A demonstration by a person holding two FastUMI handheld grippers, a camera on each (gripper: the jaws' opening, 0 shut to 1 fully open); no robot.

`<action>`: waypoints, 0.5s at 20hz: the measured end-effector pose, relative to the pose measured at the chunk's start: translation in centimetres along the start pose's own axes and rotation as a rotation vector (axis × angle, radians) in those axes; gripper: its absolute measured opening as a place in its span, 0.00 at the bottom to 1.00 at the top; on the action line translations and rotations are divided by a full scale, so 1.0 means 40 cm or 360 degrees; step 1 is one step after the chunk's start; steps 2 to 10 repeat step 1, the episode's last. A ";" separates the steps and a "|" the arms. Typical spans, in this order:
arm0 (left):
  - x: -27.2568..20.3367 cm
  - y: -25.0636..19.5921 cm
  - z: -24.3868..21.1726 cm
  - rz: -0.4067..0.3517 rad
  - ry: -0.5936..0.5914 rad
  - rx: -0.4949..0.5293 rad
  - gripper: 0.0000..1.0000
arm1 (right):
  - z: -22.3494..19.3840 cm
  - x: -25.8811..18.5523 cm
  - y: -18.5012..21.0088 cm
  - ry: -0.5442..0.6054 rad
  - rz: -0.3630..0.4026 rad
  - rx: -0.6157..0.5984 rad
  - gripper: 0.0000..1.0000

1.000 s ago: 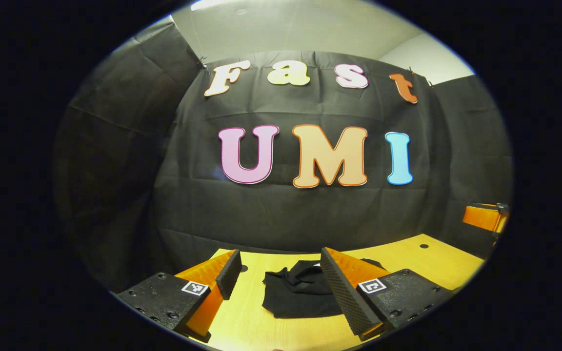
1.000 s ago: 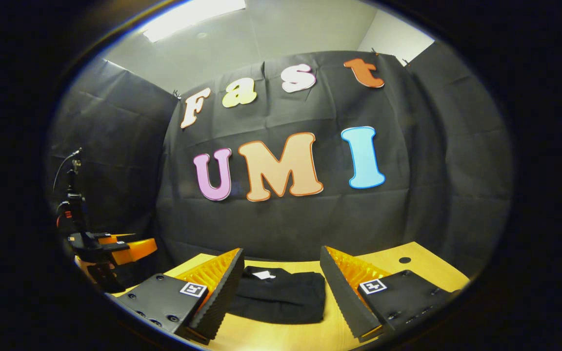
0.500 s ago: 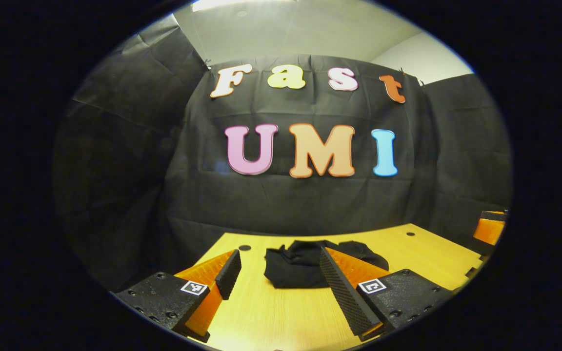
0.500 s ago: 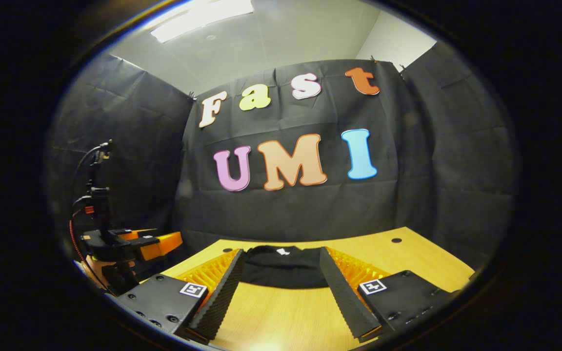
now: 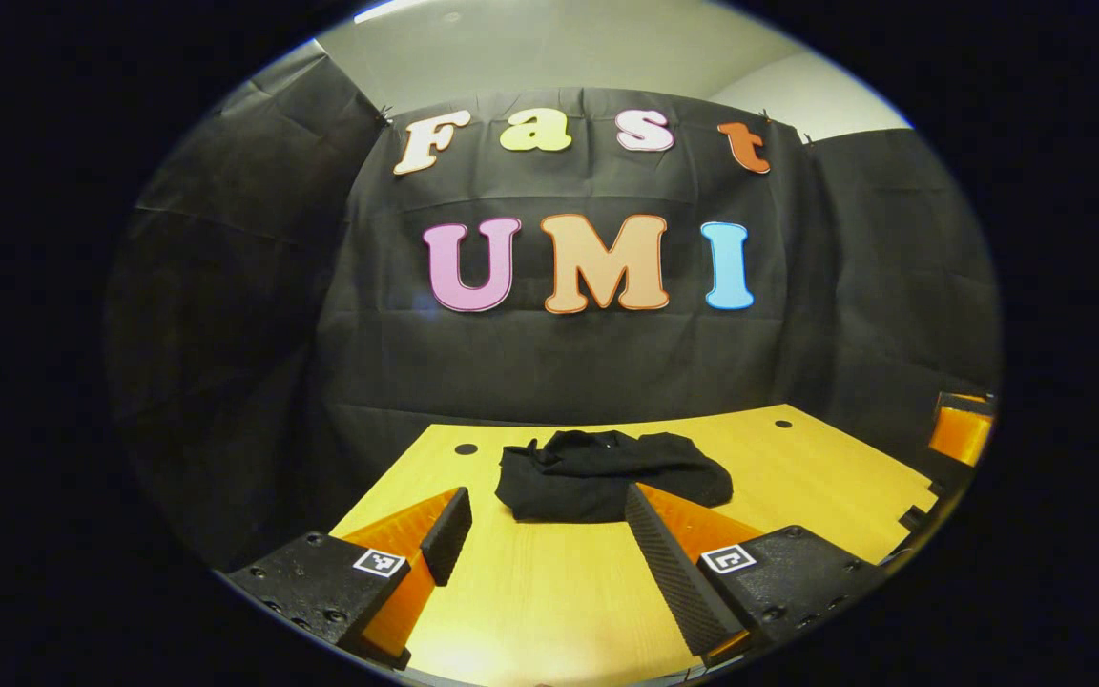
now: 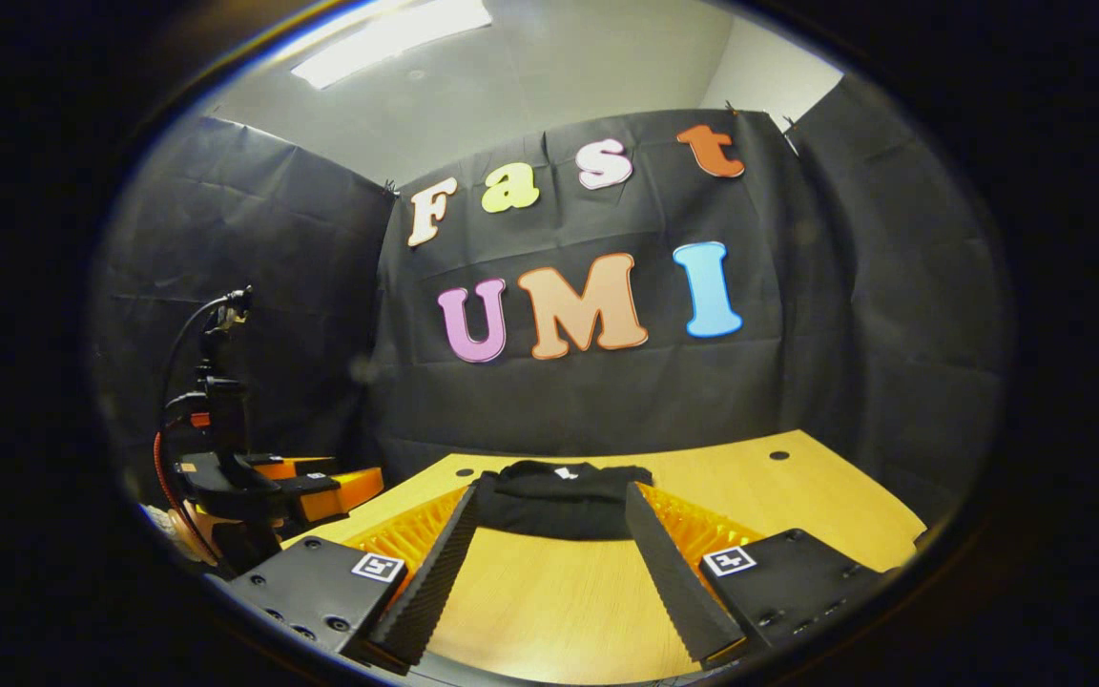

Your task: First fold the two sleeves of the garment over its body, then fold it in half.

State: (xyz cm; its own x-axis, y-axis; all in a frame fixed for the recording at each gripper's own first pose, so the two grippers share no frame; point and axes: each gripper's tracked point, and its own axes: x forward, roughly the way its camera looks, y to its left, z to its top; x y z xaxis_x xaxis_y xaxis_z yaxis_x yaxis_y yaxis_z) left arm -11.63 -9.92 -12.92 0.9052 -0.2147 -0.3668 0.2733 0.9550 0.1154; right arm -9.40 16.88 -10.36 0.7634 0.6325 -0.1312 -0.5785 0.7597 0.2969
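Nearest: you are holding the left gripper [image 5: 540, 544] with its fingers spread wide and nothing between them, hovering over bare worktop [image 5: 549, 611]. The right gripper [image 6: 545, 558] is sitting the same way, fingers apart and empty. Judgement: both are being kept off the cloth so the fold is not disturbed.

Mid-field: the garment [image 5: 607, 475] is lying as a compact black bundle toward the far half of the worktop, apart from both pairs of fingers. From the right gripper view the garment [image 6: 559, 496] is looking like a tidy rectangle, a small white tag on top. Sleeves are not sticking out; the folding looks finished, though the left edge is bunching slightly.

Far: the booth wall [image 5: 559, 382] is hanging behind the worktop.
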 end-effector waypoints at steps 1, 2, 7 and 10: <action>-0.001 -0.005 0.003 0.0005 -0.0002 0.0032 0.96 | 0.003 -0.005 -0.013 -0.0007 0.0000 -0.0010 0.97; -0.001 -0.005 0.003 0.0005 -0.0002 0.0032 0.96 | 0.003 -0.005 -0.013 -0.0007 0.0000 -0.0010 0.97; -0.001 -0.005 0.003 0.0005 -0.0002 0.0032 0.96 | 0.003 -0.005 -0.013 -0.0007 0.0000 -0.0010 0.97; -0.001 -0.005 0.003 0.0005 -0.0002 0.0032 0.96 | 0.003 -0.005 -0.013 -0.0007 0.0000 -0.0010 0.97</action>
